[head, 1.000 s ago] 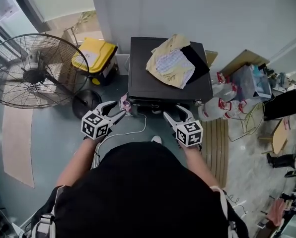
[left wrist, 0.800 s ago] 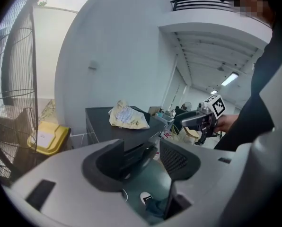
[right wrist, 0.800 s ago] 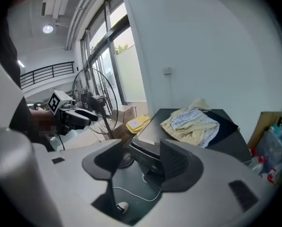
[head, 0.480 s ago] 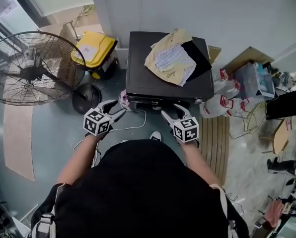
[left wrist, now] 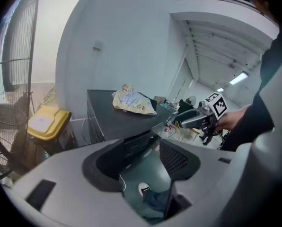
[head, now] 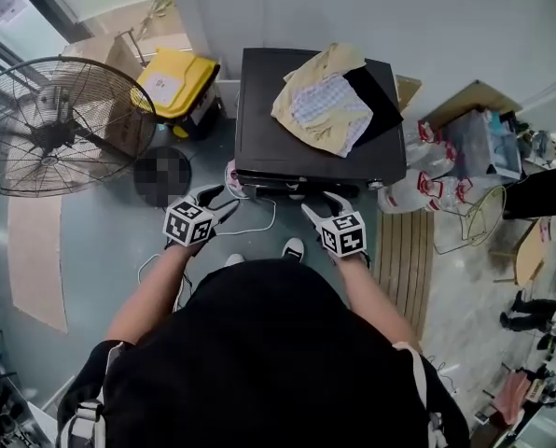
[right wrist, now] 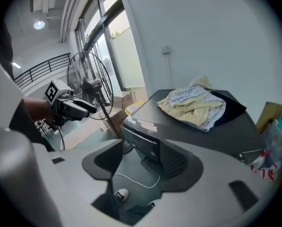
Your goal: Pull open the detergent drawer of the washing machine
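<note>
The left gripper (head: 226,198) and the right gripper (head: 317,203) are both empty, jaws spread wide, just off the front edge of the washing machine (head: 287,152) and touching nothing. The detergent drawer (right wrist: 130,135) appears to sit shut in the front panel's top strip, just beyond the jaw tips. The pull should go best with one gripper brought level onto the drawer's lip, closed firmly, then drawn straight back rather than downward.
</note>
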